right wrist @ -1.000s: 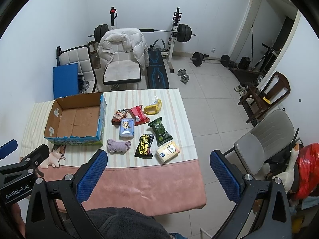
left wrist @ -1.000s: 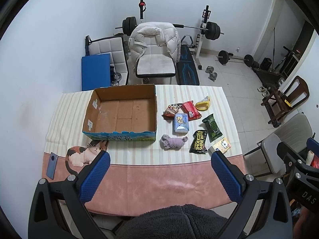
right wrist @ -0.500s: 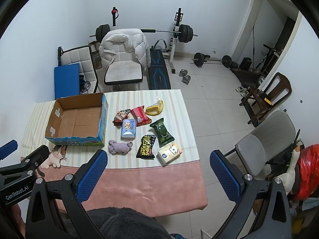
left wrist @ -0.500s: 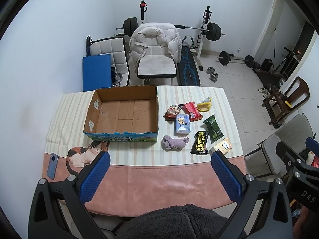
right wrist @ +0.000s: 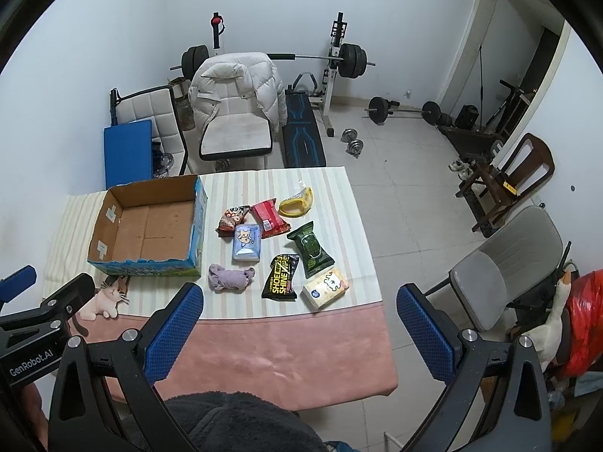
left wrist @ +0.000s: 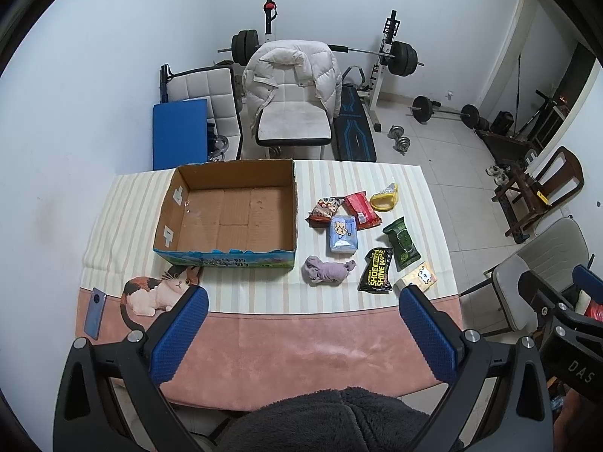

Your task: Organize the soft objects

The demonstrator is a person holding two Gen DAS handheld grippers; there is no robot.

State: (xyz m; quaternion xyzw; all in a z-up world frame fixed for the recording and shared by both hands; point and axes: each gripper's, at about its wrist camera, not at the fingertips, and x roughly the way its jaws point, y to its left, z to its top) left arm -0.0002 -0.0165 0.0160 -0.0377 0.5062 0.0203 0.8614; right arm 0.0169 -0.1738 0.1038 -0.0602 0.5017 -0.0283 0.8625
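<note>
An open cardboard box (left wrist: 230, 211) (right wrist: 150, 229) sits empty on the striped cloth at the left. Right of it lie several soft packs: a lilac cloth bundle (left wrist: 328, 269) (right wrist: 230, 278), a blue tissue pack (left wrist: 342, 234) (right wrist: 247, 243), a black shoe-wipes pack (left wrist: 377, 275) (right wrist: 282, 277), a green wipes pack (left wrist: 402, 243) (right wrist: 311, 249), a cream tissue pack (left wrist: 416, 280) (right wrist: 326, 288), a red pack (left wrist: 361, 210), a snack bag (left wrist: 324, 209) and a yellow pouch (left wrist: 384, 199). My left gripper (left wrist: 299, 301) and right gripper (right wrist: 299, 297) hover high over the near table edge, both open and holding nothing.
A phone (left wrist: 94, 312) lies on the pink table (left wrist: 282, 339) at the near left by a printed cat (left wrist: 154, 293). Chairs (left wrist: 290, 113) and a weight bench stand behind the table. A grey folding chair (right wrist: 501, 267) stands to the right.
Both views have shifted slightly, so the table sits a little farther away; nothing on the table has moved and both grippers stay open.
</note>
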